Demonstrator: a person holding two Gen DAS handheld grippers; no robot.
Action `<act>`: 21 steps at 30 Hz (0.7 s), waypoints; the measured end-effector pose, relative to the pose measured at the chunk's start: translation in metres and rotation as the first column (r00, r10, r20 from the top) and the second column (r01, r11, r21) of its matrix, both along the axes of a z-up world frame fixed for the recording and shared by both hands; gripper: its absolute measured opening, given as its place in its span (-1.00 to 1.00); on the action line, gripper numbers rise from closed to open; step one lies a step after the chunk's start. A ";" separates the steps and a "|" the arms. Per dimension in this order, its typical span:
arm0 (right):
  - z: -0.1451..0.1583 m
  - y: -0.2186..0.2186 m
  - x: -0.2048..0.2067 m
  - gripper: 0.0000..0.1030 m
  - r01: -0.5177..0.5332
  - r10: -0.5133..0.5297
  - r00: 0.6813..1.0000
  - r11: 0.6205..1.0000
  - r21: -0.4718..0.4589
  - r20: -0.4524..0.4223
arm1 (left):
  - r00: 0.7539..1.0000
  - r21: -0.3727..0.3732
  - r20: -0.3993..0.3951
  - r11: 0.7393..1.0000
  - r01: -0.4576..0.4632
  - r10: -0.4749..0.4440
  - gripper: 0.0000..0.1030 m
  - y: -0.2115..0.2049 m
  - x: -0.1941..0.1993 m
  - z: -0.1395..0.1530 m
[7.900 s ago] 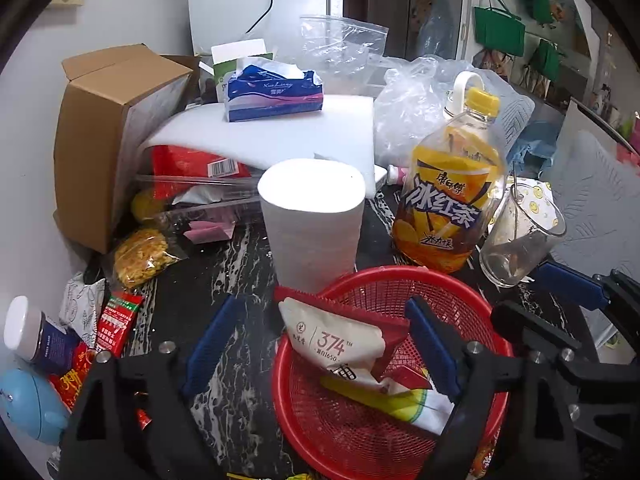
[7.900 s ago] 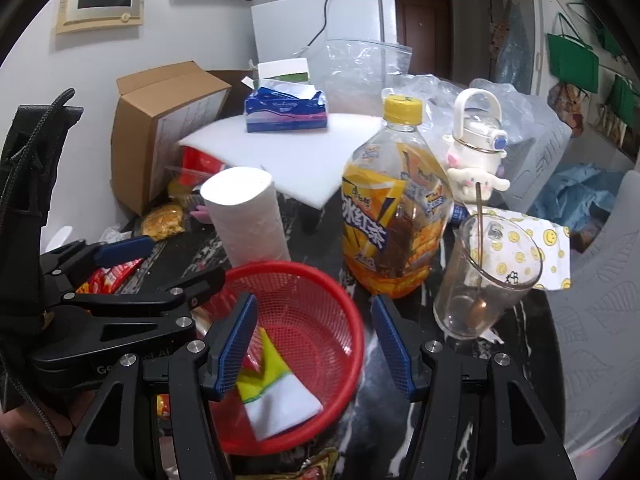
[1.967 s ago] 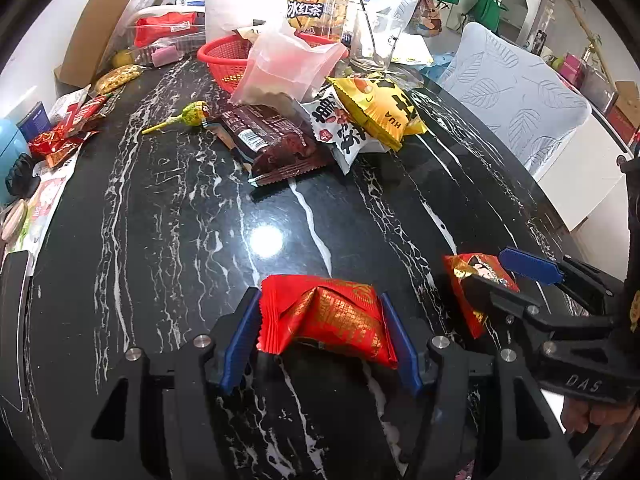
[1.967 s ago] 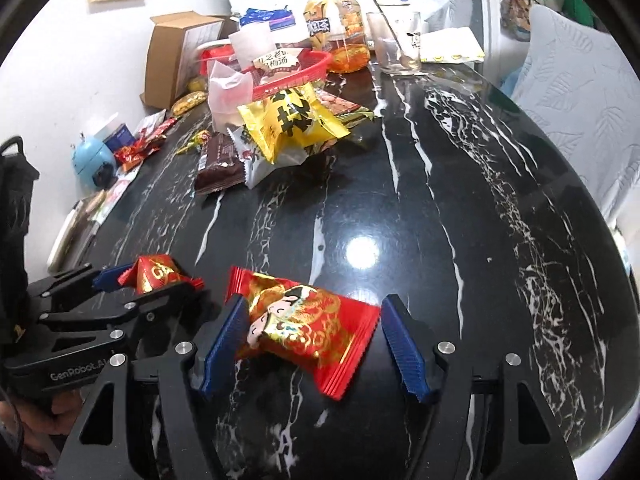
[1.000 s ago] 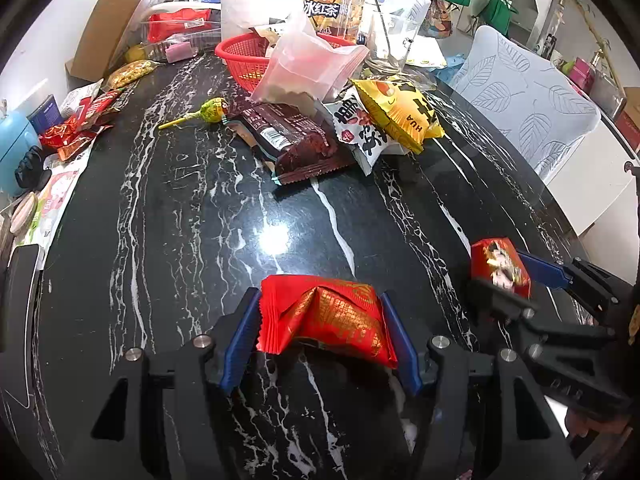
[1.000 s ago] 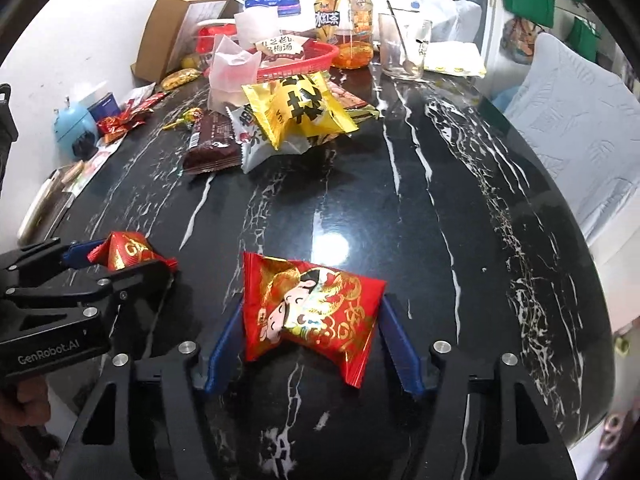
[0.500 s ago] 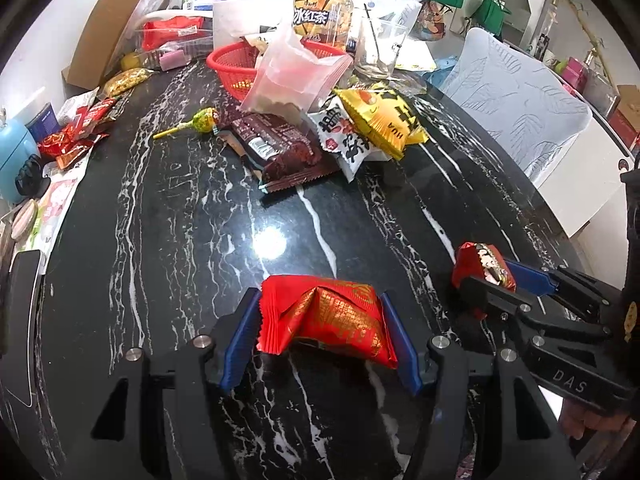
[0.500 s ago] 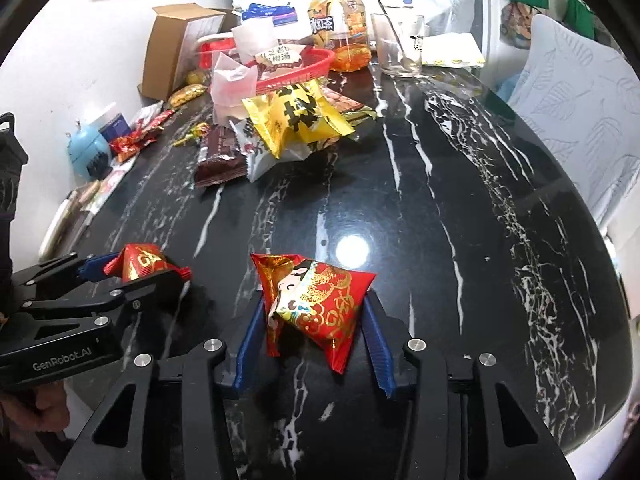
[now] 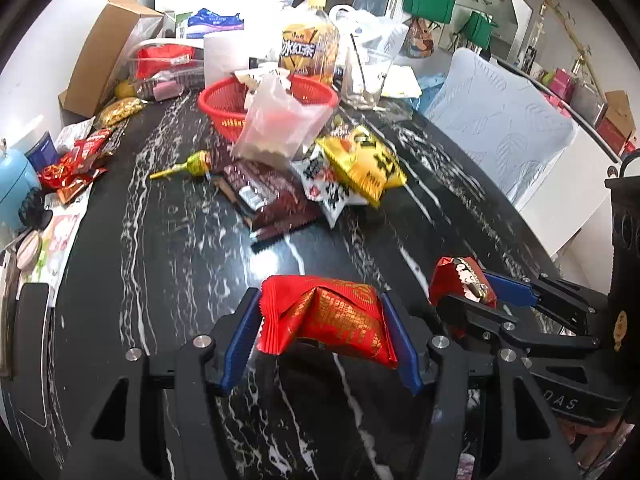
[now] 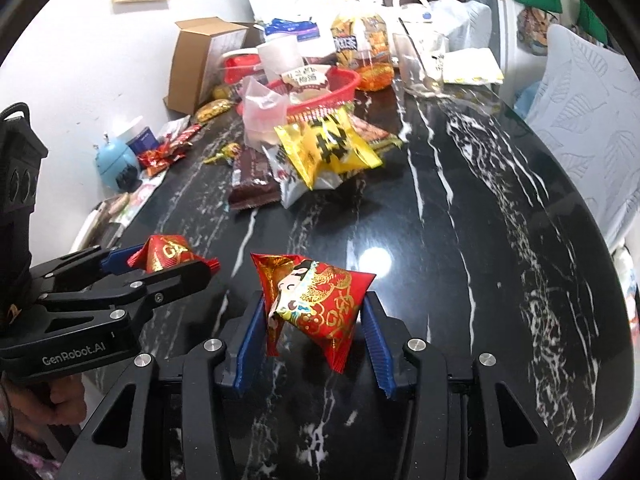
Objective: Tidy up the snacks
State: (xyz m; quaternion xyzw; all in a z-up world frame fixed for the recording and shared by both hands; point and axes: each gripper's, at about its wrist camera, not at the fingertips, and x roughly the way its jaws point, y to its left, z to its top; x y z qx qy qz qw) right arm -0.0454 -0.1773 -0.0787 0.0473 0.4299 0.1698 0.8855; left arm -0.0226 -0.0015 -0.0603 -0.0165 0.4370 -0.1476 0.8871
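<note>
Snacks: one red packet clamped in the left jaws, another just pinched by the closing right jaws, both above the counter. Lift clear before carrying to the basket.

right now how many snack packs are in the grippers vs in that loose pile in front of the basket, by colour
red, gripped: 2 (left gripper pack, right gripper pack)
yellow: 1
brown: 1
white: 1
total: 5

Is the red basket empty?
No, the red basket has a white snack packet with dark writing sticking up out of it.
</note>
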 end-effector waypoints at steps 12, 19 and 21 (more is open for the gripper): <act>0.030 0.003 0.021 -0.10 -0.027 0.025 0.997 1.000 0.016 0.074 | 0.993 -0.037 0.117 0.999 -0.007 0.011 0.15 0.003 0.020 0.037; 0.054 0.008 0.040 -0.10 -0.055 0.050 0.990 0.998 0.031 0.131 | 0.980 -0.041 0.198 0.999 -0.008 0.016 0.15 0.006 0.034 0.065; 0.061 0.010 0.046 -0.10 -0.058 0.053 0.987 0.998 0.029 0.149 | 0.975 -0.052 0.222 0.999 -0.014 0.025 0.15 0.010 0.041 0.074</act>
